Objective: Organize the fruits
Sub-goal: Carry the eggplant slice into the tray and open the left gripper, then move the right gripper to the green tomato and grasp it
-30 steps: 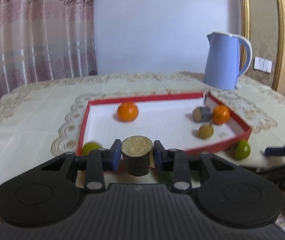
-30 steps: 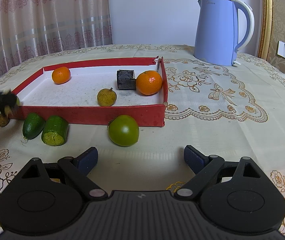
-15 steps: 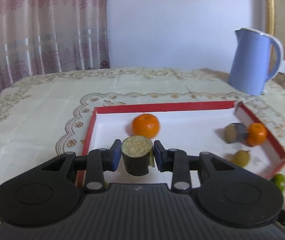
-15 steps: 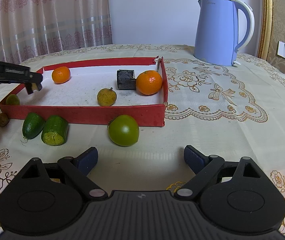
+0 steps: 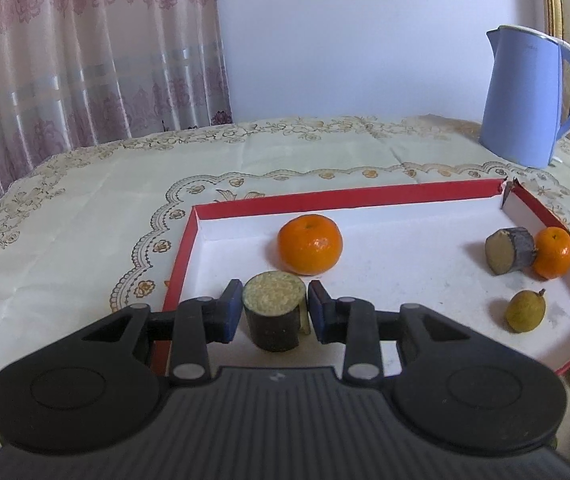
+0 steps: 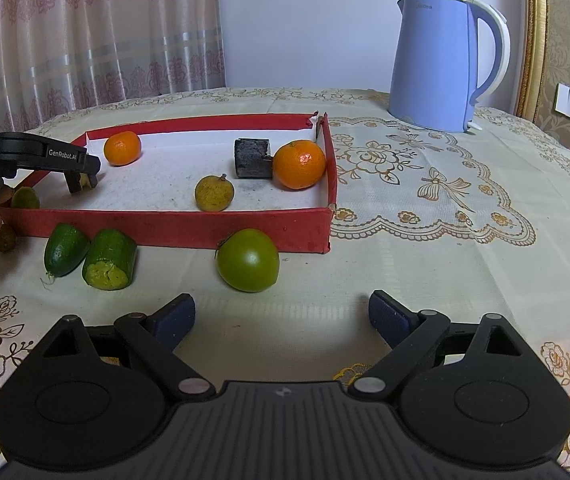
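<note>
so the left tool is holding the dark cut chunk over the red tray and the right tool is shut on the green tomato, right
Not quite. The right tool is open and holds nothing; the green tomato sits on the tablecloth in front of it, outside the red tray, as the right wrist view shows. The rest holds: the left tool grips the dark cut chunk over the tray.

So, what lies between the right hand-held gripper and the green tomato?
Nothing: in the right wrist view only bare tablecloth lies between the open right hand-held gripper and the green tomato.
</note>
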A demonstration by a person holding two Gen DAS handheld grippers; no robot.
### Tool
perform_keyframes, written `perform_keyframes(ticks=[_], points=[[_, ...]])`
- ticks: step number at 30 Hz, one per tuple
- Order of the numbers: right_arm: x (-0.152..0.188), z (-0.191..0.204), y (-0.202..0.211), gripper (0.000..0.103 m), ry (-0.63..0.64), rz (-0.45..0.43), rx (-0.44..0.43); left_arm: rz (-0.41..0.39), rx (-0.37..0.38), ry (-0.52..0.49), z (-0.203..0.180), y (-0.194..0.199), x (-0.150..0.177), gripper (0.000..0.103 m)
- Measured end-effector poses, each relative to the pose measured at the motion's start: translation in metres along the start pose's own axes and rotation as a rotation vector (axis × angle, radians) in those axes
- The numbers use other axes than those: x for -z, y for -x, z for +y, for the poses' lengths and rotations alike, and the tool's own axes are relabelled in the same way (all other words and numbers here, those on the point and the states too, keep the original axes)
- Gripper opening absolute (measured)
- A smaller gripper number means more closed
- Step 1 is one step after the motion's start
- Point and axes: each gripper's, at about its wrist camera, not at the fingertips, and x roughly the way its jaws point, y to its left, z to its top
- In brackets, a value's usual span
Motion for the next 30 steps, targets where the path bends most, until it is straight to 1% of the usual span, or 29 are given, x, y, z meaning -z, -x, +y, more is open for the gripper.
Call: perform_keyframes(ticks=[1, 3, 4, 5, 6, 10, 12, 13, 15, 18, 20, 23, 27, 30], points=[[0.0, 0.0, 0.0, 0.094, 0.0, 0.0, 0.0, 0.001, -0.01, -0.006, 0.0, 0.0, 0.001, 0.044], [0.0, 0.0, 0.0, 0.094, 0.0, 0.0, 0.0, -0.018, -0.027, -0.002, 0.001, 0.004, 0.002, 0.065], [0.0, 0.0, 0.0, 0.094, 0.0, 0.0, 0.0, -0.03, -0.031, 0.004, 0.002, 0.008, 0.002, 0.069], [0.0, 0.0, 0.0, 0.095, 0.0, 0.0, 0.0, -0.045, -0.036, 0.013, 0.004, 0.013, 0.003, 0.079], [0.0, 0.0, 0.0, 0.095, 0.0, 0.0, 0.0, -0.056, -0.039, 0.022, 0.006, 0.018, 0.003, 0.082], [0.0, 0.0, 0.0, 0.095, 0.0, 0.0, 0.0, -0.089, -0.043, 0.037, 0.014, 0.045, 0.012, 0.084], [0.0, 0.0, 0.0, 0.095, 0.0, 0.0, 0.0, -0.105, -0.032, 0.041, 0.018, 0.063, 0.022, 0.09], [0.0, 0.0, 0.0, 0.095, 0.001, 0.0, 0.0, -0.113, -0.02, 0.04, 0.018, 0.071, 0.027, 0.091], [0.0, 0.0, 0.0, 0.095, 0.0, 0.0, 0.0, -0.123, -0.002, 0.01, 0.017, 0.088, 0.038, 0.094], [0.0, 0.0, 0.0, 0.095, 0.0, 0.0, 0.0, -0.124, 0.006, -0.03, 0.013, 0.104, 0.054, 0.096], [0.0, 0.0, 0.0, 0.095, 0.001, 0.0, 0.001, -0.108, 0.005, -0.029, 0.012, 0.109, 0.061, 0.096], [0.0, 0.0, 0.0, 0.095, 0.0, 0.0, 0.0, -0.066, 0.027, 0.015, 0.016, 0.109, 0.07, 0.097], [0.0, 0.001, -0.001, 0.096, 0.004, 0.002, 0.0, -0.001, 0.021, 0.045, 0.021, 0.098, 0.079, 0.097], [0.001, 0.001, -0.002, 0.1, 0.011, 0.008, -0.005, 0.044, 0.018, 0.081, 0.028, 0.089, 0.085, 0.097]])
